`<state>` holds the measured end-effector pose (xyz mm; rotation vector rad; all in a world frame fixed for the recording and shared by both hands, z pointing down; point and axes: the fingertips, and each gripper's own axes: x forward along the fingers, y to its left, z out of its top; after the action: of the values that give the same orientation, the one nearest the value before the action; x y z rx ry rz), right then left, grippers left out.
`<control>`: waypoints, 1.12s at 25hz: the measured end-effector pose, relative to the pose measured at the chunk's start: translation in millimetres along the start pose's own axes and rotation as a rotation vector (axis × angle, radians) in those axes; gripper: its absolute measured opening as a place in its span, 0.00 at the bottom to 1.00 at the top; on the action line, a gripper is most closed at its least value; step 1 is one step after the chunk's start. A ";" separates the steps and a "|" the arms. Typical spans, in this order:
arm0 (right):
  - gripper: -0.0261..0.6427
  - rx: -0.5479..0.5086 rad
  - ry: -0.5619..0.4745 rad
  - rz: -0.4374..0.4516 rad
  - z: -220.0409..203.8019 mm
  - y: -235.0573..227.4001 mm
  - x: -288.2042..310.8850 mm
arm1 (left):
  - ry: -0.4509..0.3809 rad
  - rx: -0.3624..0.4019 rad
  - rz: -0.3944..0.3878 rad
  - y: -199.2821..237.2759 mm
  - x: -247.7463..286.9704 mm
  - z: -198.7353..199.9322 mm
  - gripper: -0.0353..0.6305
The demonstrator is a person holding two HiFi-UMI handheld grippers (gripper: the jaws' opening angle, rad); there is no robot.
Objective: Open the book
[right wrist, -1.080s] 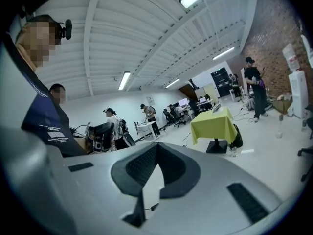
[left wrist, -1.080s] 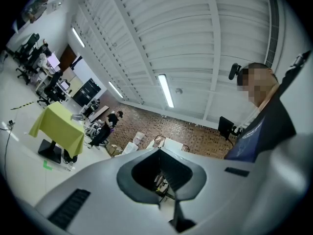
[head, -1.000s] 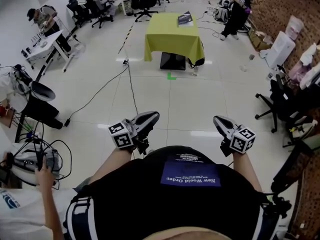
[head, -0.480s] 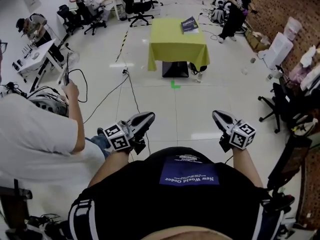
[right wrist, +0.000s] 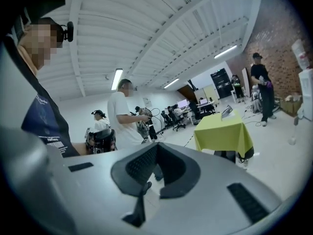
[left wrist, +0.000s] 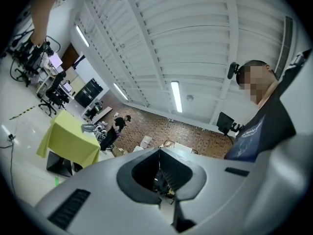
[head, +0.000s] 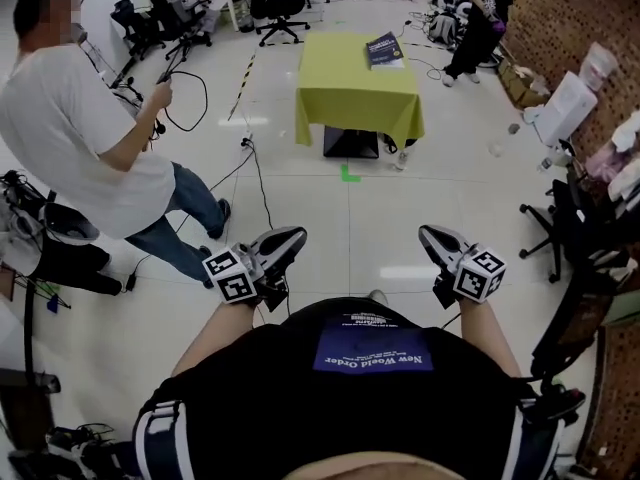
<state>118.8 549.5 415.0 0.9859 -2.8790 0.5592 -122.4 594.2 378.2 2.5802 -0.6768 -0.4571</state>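
The book (head: pixel 384 49) lies on the far right corner of the table (head: pixel 335 60), well apart from both grippers across a wide stretch of floor (head: pixel 400 208). It is dark blue and looks shut. Its cover print is too small to read, and the right gripper view shows it only as a small shape on the tabletop.

A yellow-green cloth (head: pixel 350 108) hangs down the table's sides and hides the legs. Under its front edge a dark box (head: pixel 351 142) shows only in part.

The left gripper (head: pixel 295 234) and right gripper (head: pixel 428 234) are held side by side in front of the wearer, both aimed toward the table. In each gripper view the 2 jaws are pressed together with nothing between them.

The wearer's black shirt (head: pixel 360 388) fills the bottom of the head view and hides the floor below it.

1 person in white (head: pixel 80 128) stands at the left holding a cable (head: pixel 195 83); the lower legs are cut off behind the left gripper. 1 person in black (head: pixel 480 13) stands beyond the table, with the head cut off by the top edge. At the right edge, office chairs (head: pixel 575 223) are dark and hard to tell apart.
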 end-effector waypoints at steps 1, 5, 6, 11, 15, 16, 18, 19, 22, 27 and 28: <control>0.02 -0.003 0.004 0.019 3.9 -15.3 5.2 | -0.005 0.012 0.013 7.5 12.5 3.0 0.06; 0.02 -0.056 0.045 0.095 33.5 -82.5 29.3 | -0.053 0.046 0.083 40.2 67.0 23.4 0.06; 0.02 -0.070 0.053 0.114 44.1 -98.3 34.0 | -0.065 0.047 0.099 45.8 79.8 27.5 0.06; 0.02 -0.137 0.058 0.190 92.5 -173.9 50.5 | -0.131 0.044 0.157 74.0 143.3 42.9 0.06; 0.02 -0.101 0.051 0.204 108.4 -220.8 69.7 | -0.109 0.038 0.151 94.9 187.3 46.8 0.06; 0.02 -0.097 0.057 0.211 108.1 -226.8 76.7 | -0.099 0.039 0.159 102.4 190.7 49.2 0.06; 0.02 -0.092 0.073 0.217 107.0 -237.6 92.0 | -0.101 0.027 0.175 121.6 192.6 57.8 0.06; 0.02 -0.087 0.079 0.212 107.0 -244.2 100.0 | -0.108 0.018 0.178 132.8 193.6 62.0 0.06; 0.02 -0.076 0.080 0.182 110.3 -265.2 127.0 | -0.105 0.006 0.160 169.3 201.2 70.4 0.06; 0.02 -0.116 0.066 0.119 145.8 -292.5 185.0 | -0.112 0.011 0.074 240.4 219.9 115.0 0.06; 0.02 -0.117 0.055 0.100 157.8 -296.8 198.9 | -0.110 0.009 0.061 256.9 222.2 129.2 0.06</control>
<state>150.1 160.7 394.6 0.8019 -2.8867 0.4106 -90.5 233.5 347.3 2.5498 -0.7939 -0.5804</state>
